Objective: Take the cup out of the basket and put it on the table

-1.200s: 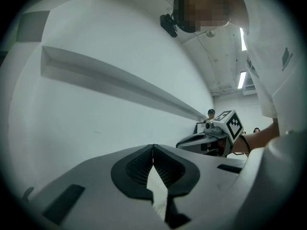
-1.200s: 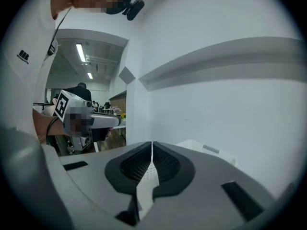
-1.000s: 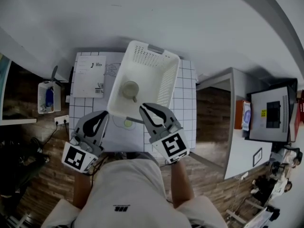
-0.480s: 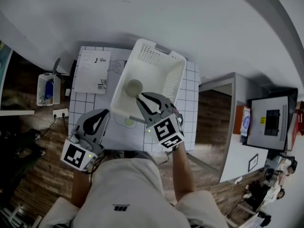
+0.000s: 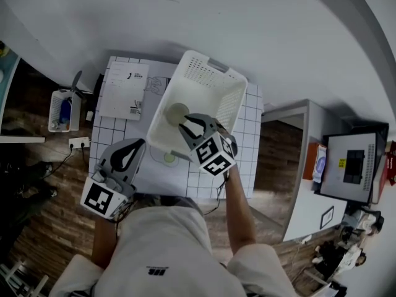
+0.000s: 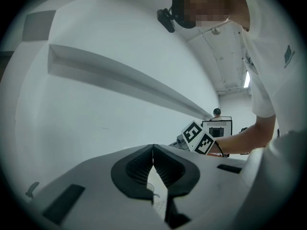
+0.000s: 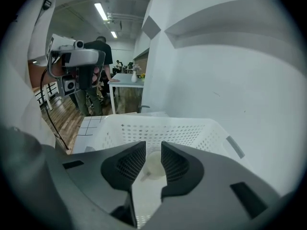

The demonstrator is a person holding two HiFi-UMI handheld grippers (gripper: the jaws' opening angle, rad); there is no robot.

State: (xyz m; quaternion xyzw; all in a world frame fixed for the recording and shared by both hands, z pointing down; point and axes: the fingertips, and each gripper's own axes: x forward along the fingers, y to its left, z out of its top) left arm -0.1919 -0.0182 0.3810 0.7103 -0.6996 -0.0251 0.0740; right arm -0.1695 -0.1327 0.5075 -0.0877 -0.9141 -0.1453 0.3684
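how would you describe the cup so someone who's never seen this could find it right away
On the white grid-lined table stands a white perforated basket. The cup is the only thing inside it, pale and round on the basket's floor, unlike the small pale circle that lies outside on the table by the basket's near wall.

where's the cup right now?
Head view, centre: the cup sits on the floor of the white basket on the table, just ahead of the right gripper, whose fingers are opening and not pressing on it.
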